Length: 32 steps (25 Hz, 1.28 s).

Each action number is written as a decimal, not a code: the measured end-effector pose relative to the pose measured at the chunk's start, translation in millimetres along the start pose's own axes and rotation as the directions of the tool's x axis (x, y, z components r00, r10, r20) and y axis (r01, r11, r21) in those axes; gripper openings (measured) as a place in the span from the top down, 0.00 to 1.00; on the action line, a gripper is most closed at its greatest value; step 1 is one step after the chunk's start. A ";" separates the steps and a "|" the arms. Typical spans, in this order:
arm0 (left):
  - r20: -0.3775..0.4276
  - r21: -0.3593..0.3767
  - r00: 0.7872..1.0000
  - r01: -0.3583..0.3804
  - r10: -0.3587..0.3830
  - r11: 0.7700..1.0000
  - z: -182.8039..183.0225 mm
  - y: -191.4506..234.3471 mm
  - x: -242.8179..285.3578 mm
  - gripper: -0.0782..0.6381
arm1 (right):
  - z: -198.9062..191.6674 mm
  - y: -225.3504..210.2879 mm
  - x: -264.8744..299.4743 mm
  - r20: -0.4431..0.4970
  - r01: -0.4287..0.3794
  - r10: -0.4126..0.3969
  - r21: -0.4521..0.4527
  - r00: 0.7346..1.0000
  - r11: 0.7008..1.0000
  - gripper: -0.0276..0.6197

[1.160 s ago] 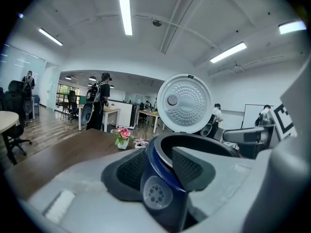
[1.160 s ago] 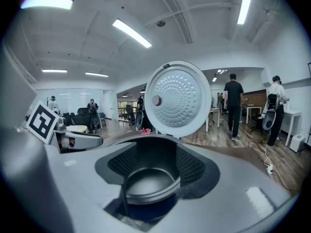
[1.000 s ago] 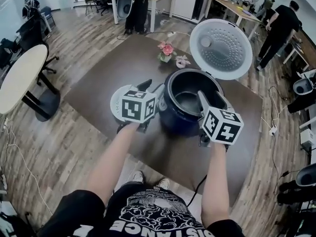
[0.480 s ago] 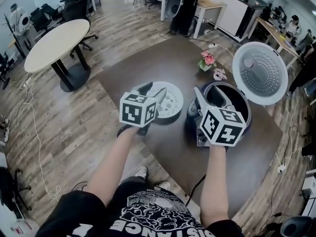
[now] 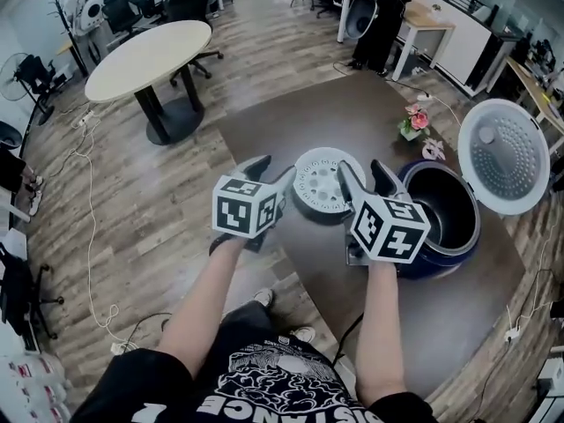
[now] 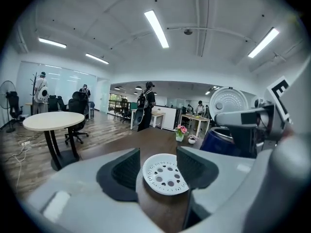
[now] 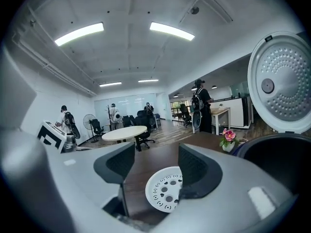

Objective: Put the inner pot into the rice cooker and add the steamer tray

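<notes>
so in the last second both grippers came away from the rice cooker (image 5: 421, 258) and swung over to the steamer tray (image 5: 324, 181), which lies flat on the dark table (image 5: 352, 113) just left of the cooker. The inner pot (image 5: 445, 205) looks seated in the cooker body already, lid (image 5: 504, 155) flipped up, so I'd say the first half is done and this is the lead-in to picking up the tray. The left gripper (image 5: 271, 173) and right gripper (image 5: 366, 179) sit either side of the tray's near edge, both with jaws spread wide and pinching nothing. The head view gives you that layout, but only the gripper views show the tray (image 6: 164, 174) framed in the gap ahead of the jaws, not yet between the pads. The right gripper view also catches the lid's dotted underside (image 7: 284, 81), plus the tray (image 7: 165, 189) closer to its right jaw
</notes>
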<state>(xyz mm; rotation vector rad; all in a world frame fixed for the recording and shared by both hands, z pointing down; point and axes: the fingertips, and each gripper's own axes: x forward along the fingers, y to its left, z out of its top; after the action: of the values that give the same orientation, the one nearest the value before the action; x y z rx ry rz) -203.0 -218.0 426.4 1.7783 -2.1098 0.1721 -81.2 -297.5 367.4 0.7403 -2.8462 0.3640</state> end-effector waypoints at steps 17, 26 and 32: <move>-0.132 0.017 0.966 0.225 -0.221 0.974 -10.3 54.4 107.7 0.57 | -73.3 -48.9 65.1 -0.108 0.291 -0.276 0.161 0.955 0.943 0.52; -0.280 0.019 0.877 0.413 -0.392 0.911 -38.2 44.3 163.8 0.57 | -128.4 -73.9 63.1 -0.195 0.486 -0.447 0.281 0.873 0.827 0.52; -0.363 -0.015 0.821 0.467 -0.440 0.884 -67.8 44.4 191.0 0.57 | -162.1 -85.5 57.9 -0.238 0.570 -0.518 0.352 0.822 0.743 0.52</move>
<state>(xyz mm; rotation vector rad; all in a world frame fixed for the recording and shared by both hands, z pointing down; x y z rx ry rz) -257.3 -363.7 563.7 2.0559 -1.3981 0.4132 -70.7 -351.0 551.7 1.5194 -2.2924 0.8819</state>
